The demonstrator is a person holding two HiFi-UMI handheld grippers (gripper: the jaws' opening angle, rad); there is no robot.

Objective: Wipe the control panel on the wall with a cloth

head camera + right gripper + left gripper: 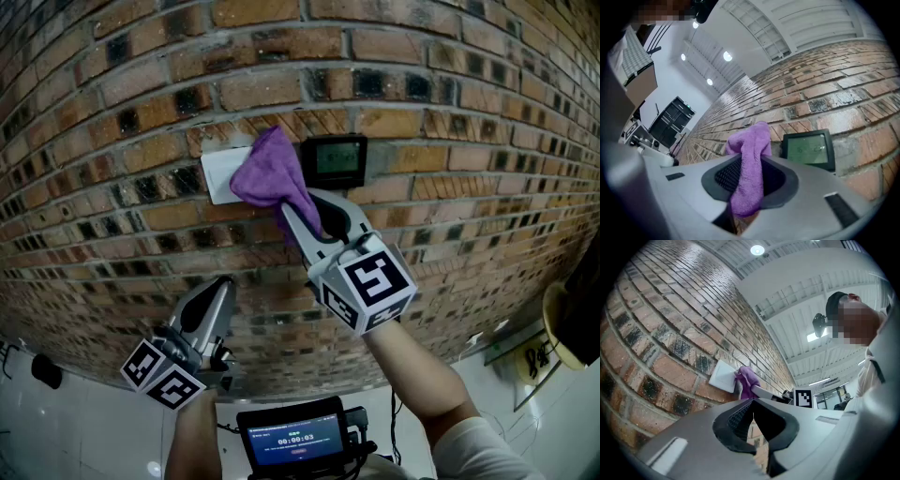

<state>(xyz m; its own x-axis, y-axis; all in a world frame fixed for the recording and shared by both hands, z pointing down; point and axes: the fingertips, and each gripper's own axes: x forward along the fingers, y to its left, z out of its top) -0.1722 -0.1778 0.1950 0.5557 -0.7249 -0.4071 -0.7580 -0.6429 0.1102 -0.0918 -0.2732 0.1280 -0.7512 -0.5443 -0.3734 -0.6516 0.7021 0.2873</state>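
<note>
Between right tool (749, 187) jaws, cloth (749, 164).

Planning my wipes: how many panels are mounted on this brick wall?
2: a white plate partly behind the purple cloth, and a dark display panel just right of it. The cloth could hide another.

Brick wall (450, 112) carries white plate (217, 175), dark control panel (336, 159); purple cloth (272, 173) against plate's right edge.
</note>
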